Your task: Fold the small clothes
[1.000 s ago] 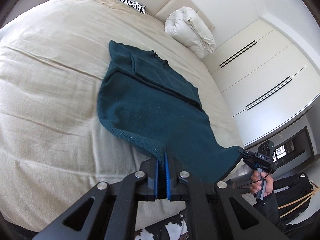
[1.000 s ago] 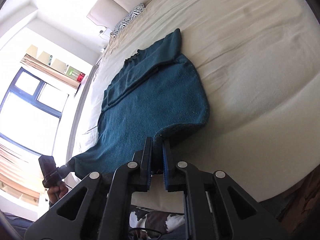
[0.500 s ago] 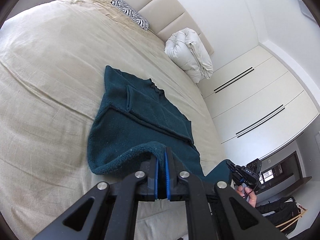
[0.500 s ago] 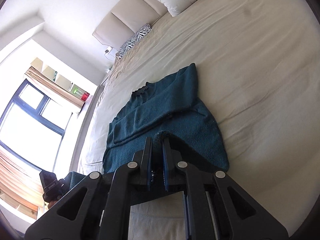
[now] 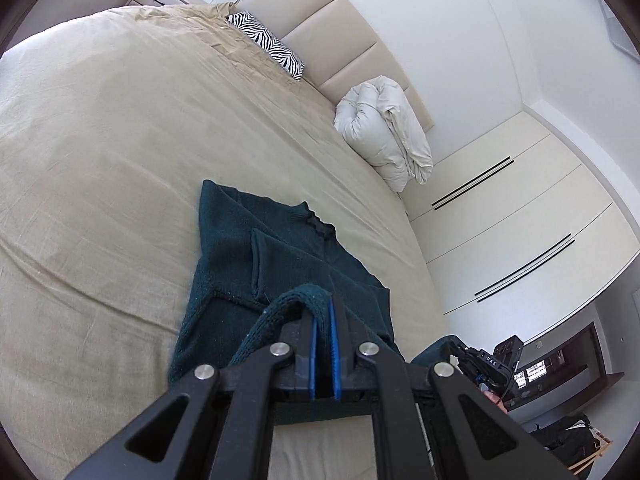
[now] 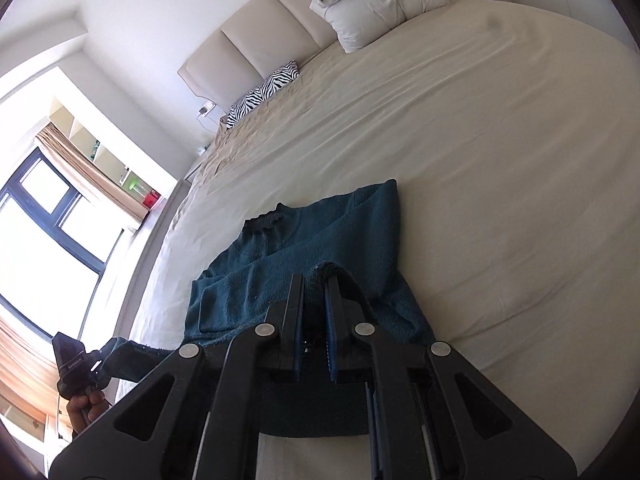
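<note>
Since a second ago both grippers have carried the sweater's (image 5: 256, 280) hem up off the bed (image 5: 100, 160) and forward toward the collar, so the lower half now arches over the upper half instead of lying stretched toward the foot edge.

The left gripper (image 5: 323, 320) has its jaws pressed nearly together on one hem corner; the knit rib curls over the tip of the left finger. The right gripper (image 6: 316, 296) pinches the other corner, with a fold of hem bunched between its blue pads (image 6: 328, 320). Each grips a corner so that the hem travels level and the fold line should fall straight across the body, by my reading.

The sweater lies near the middle of the bed, collar toward the headboard (image 5: 332, 36), a sleeve already folded across the chest. Its collar end sits ahead of both sets of fingers, flat on the sheet, while the lifted hem hangs between and under the jaws.
</note>
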Demonstrator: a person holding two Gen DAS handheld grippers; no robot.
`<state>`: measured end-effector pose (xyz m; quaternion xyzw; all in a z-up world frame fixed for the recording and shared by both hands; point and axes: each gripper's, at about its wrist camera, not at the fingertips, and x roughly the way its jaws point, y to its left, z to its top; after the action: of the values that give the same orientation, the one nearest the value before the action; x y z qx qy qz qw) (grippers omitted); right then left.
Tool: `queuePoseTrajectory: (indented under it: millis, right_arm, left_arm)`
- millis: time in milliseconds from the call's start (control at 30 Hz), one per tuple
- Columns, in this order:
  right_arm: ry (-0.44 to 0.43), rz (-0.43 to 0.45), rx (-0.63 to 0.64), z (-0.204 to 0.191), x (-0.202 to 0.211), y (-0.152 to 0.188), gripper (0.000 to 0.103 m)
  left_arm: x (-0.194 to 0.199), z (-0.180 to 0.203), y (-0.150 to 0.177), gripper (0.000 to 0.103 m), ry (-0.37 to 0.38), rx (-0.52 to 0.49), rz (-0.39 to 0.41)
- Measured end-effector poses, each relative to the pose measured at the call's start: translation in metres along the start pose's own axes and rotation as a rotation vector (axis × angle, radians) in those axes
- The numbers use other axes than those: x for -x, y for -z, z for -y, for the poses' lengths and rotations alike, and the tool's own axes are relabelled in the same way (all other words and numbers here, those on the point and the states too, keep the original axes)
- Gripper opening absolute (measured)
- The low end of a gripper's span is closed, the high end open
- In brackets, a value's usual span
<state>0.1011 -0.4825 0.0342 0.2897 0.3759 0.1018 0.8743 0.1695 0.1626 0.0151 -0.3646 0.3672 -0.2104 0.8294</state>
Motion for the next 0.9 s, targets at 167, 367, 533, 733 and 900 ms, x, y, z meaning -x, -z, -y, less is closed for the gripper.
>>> queuePoseTrajectory:
  millis: [167,367,533,733,900]
  right_arm:
    - [0.048,0.003,-0.001,0.007,-0.040,-0.028,0.008]
    - [0.095,-0.021,-0.004,0.016,-0.100,-0.057,0.008]
    - [0.129,-0.034,-0.011,0.027,-0.141,-0.074,0.008]
    - [0.148,-0.070,-0.059,0.048,-0.187,-0.087,0.009]
    - [0.160,-0.140,-0.137,0.068,-0.218,-0.087,0.012]
  left_arm:
    - [-0.029,-0.017,-0.028,0.007,-0.005,0.038,-0.002]
    - [-0.070,-0.045,-0.058,0.007,-0.049,0.080,-0.008]
    - [-0.099,-0.060,-0.074,0.007,-0.078,0.098,-0.018]
    - [-0.129,-0.075,-0.083,0.007,-0.115,0.103,-0.030]
    - [-0.142,-0.087,-0.078,0.013,-0.172,0.103,-0.057]
